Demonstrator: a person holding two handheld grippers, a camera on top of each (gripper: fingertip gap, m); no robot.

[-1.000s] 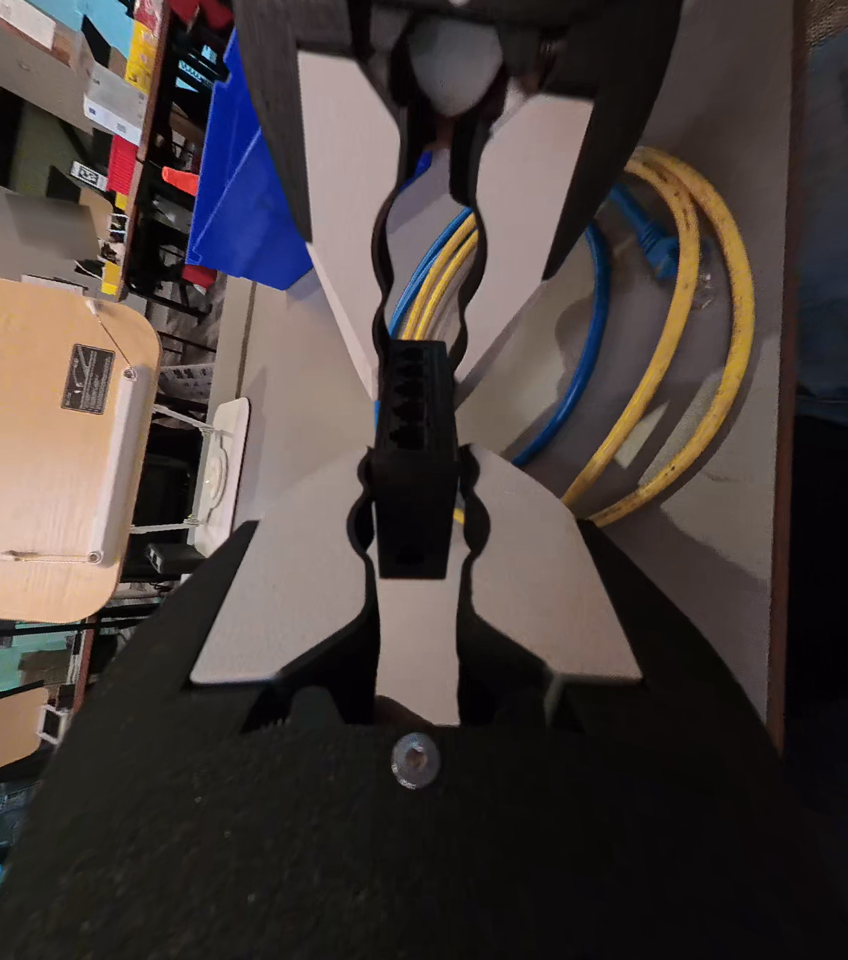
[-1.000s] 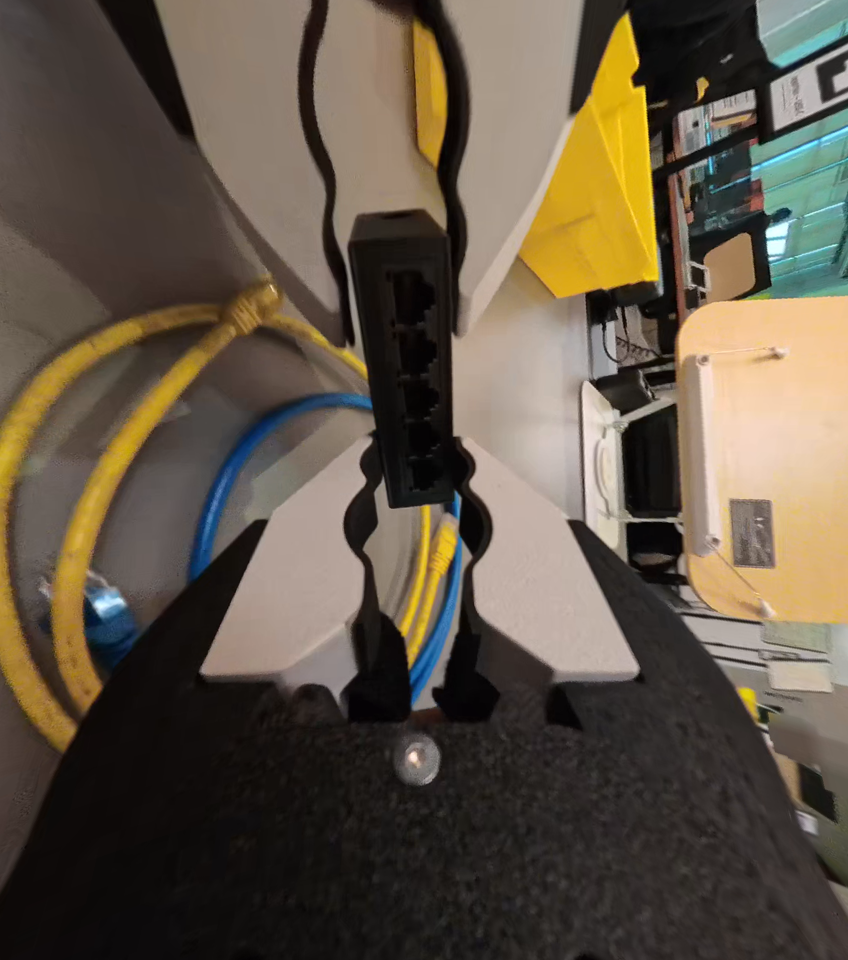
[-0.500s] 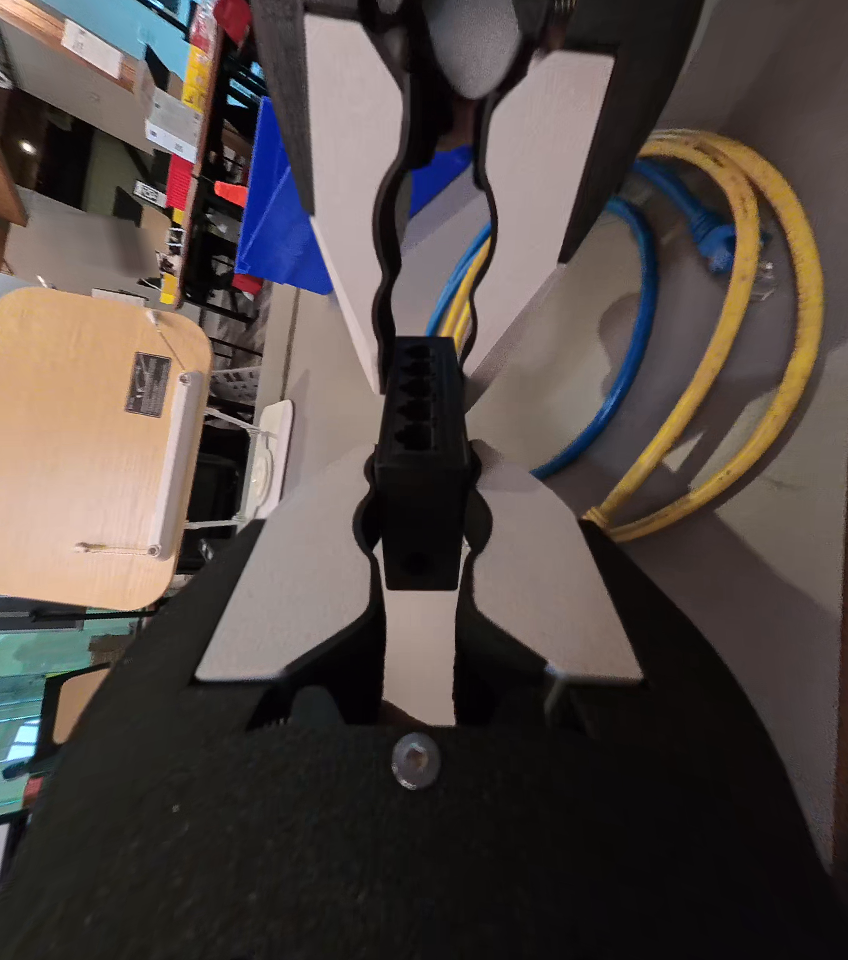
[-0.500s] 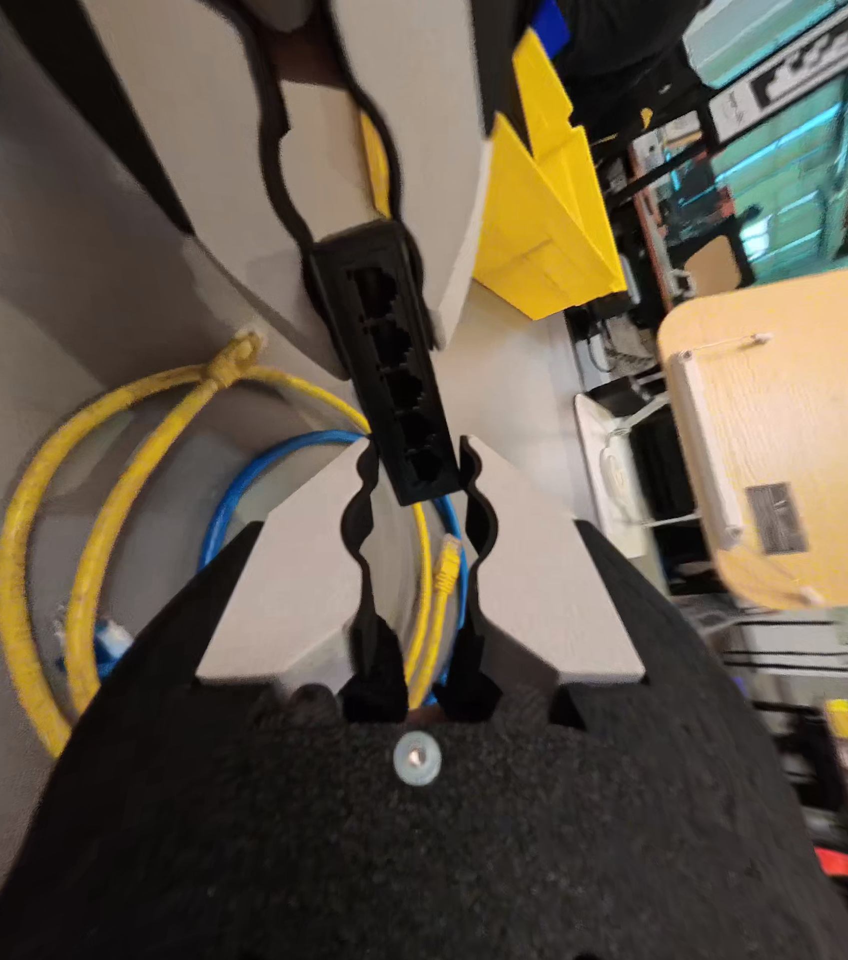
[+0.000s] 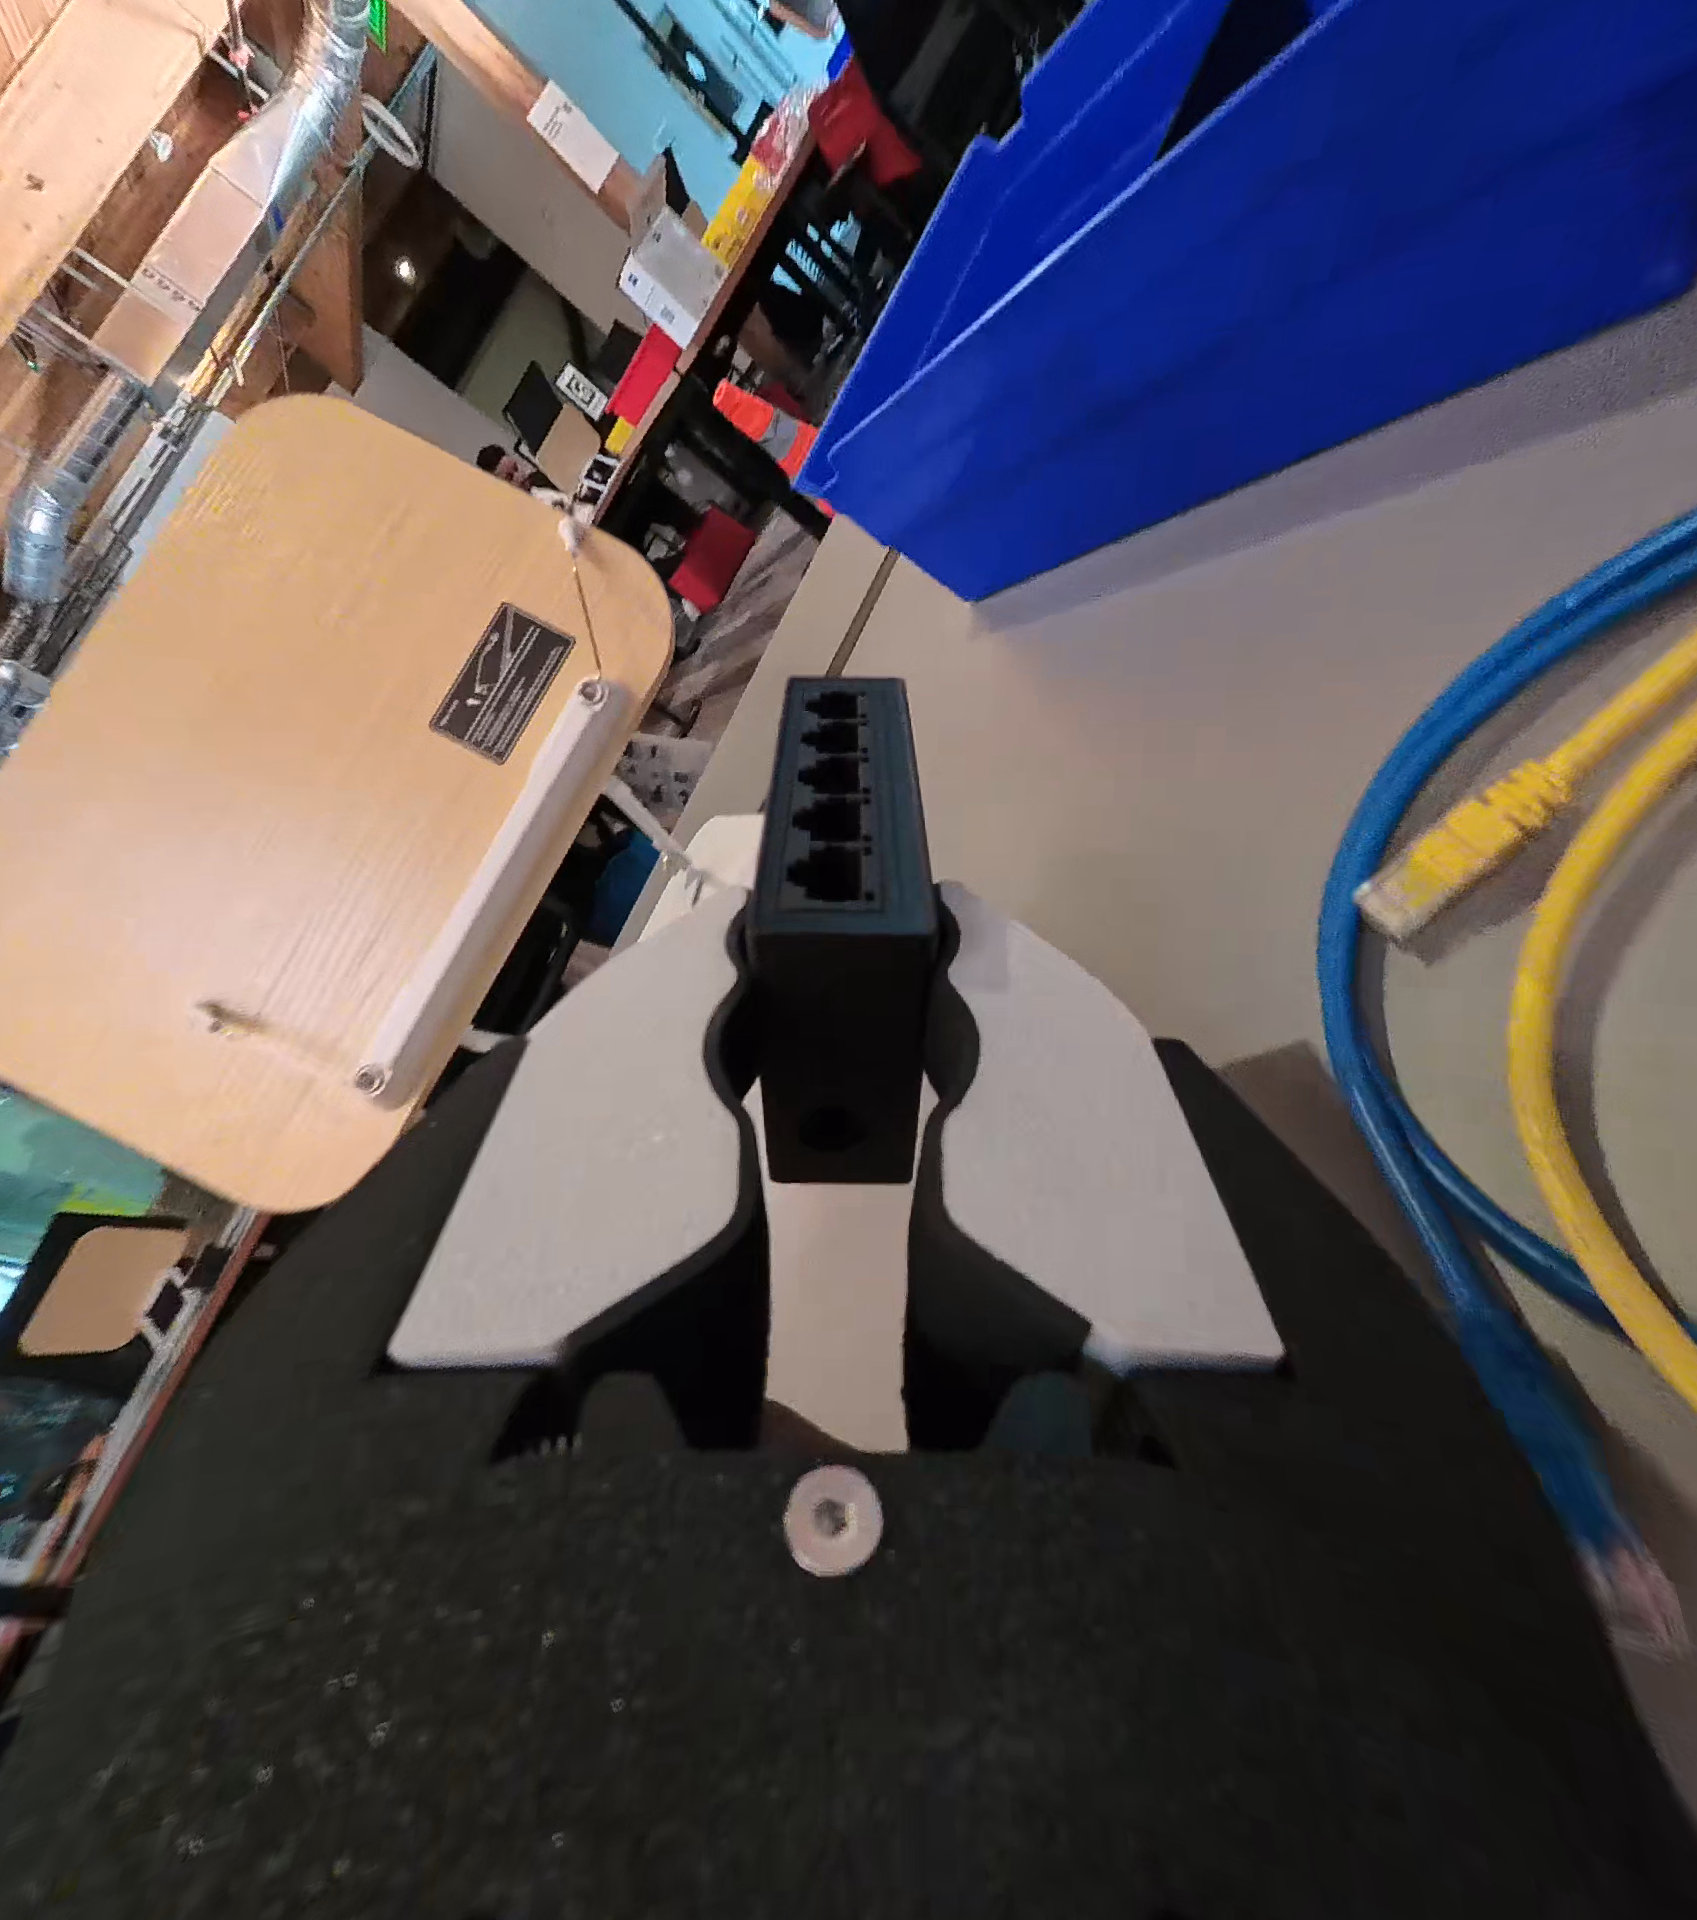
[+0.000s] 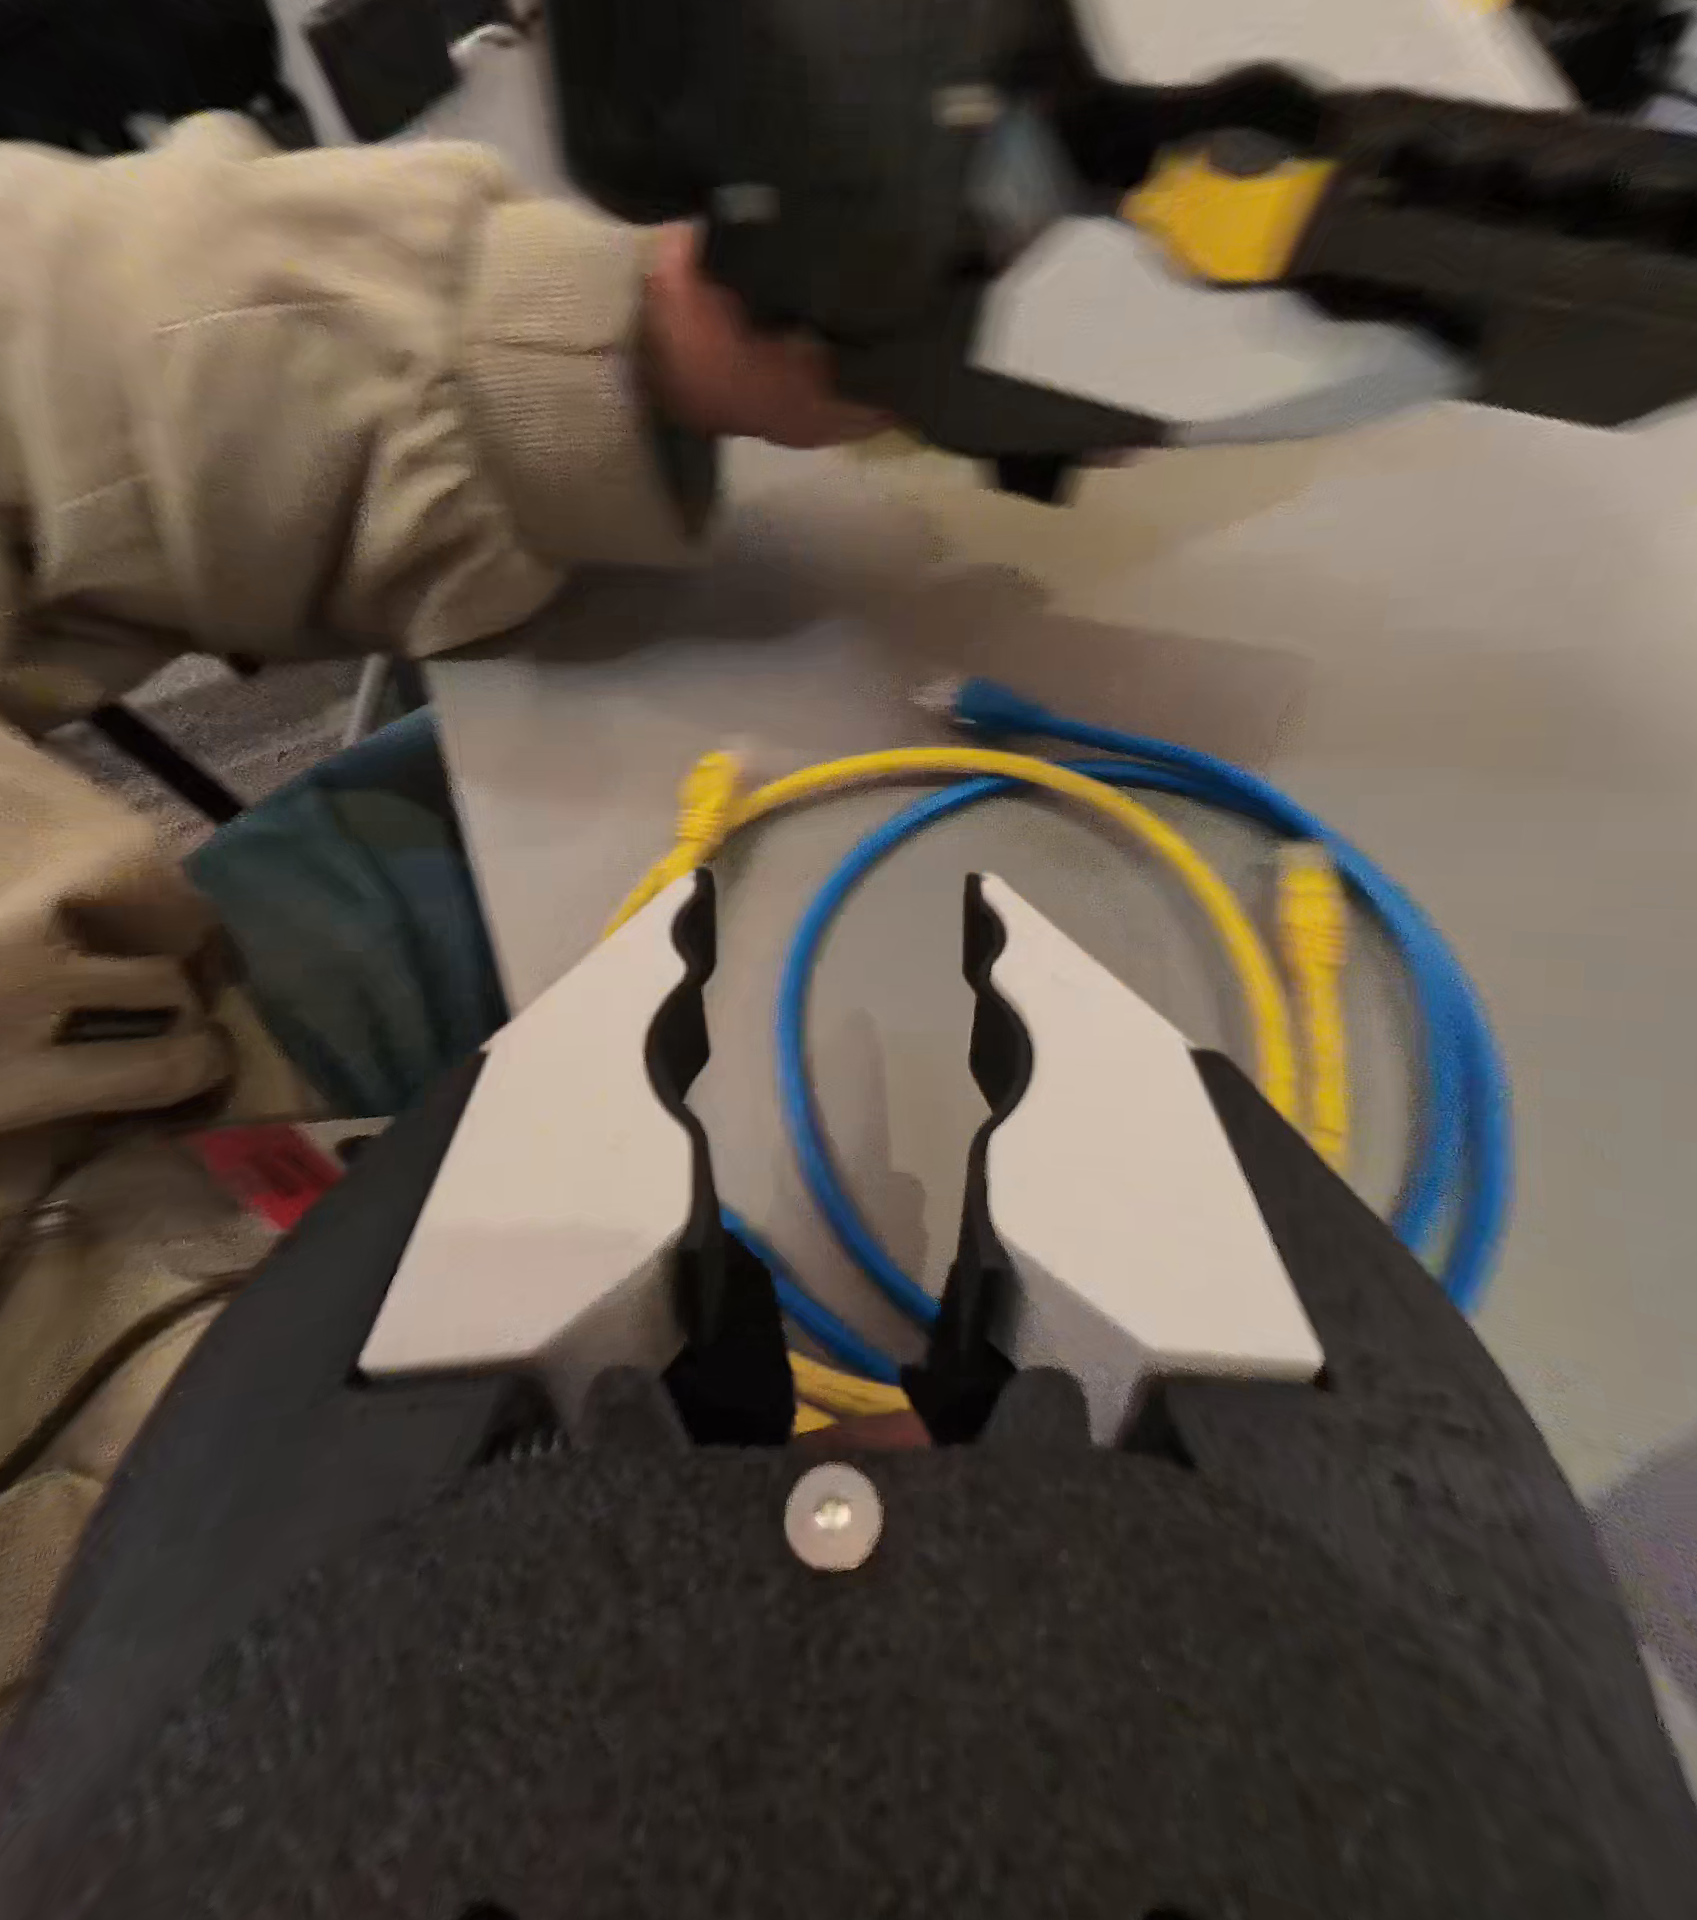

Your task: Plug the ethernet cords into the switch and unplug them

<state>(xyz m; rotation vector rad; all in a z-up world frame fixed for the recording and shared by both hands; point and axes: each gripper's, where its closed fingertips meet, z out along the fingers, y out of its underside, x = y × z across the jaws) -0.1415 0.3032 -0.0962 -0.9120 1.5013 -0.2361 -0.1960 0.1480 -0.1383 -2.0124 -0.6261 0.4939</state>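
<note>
My left gripper (image 5: 842, 904) is shut on a black switch (image 5: 842, 821) and holds it by its near end, with the row of ports facing up. Beside it on the grey table (image 5: 1187, 748) lie a yellow cord with its plug (image 5: 1467, 842) free and a blue cord (image 5: 1363, 1039) with a blurred plug (image 5: 1633, 1600). My right gripper (image 6: 839, 883) is open and empty above the coiled yellow cord (image 6: 927, 764) and blue cord (image 6: 802, 1039). Their plugs (image 6: 704, 795) (image 6: 989, 698) lie loose. The switch does not show in the right wrist view.
A blue bin (image 5: 1291, 291) stands on the table behind the switch. A light wooden board (image 5: 252, 779) hangs off the table's left side. A person's beige sleeve (image 6: 252, 395) and hand (image 6: 740, 353) reach across the top of the right wrist view, blurred.
My right gripper has come away from the switch's far end, opened wider and swung over the coiled cords. My left gripper still holds the switch and has turned toward the blue bin.
</note>
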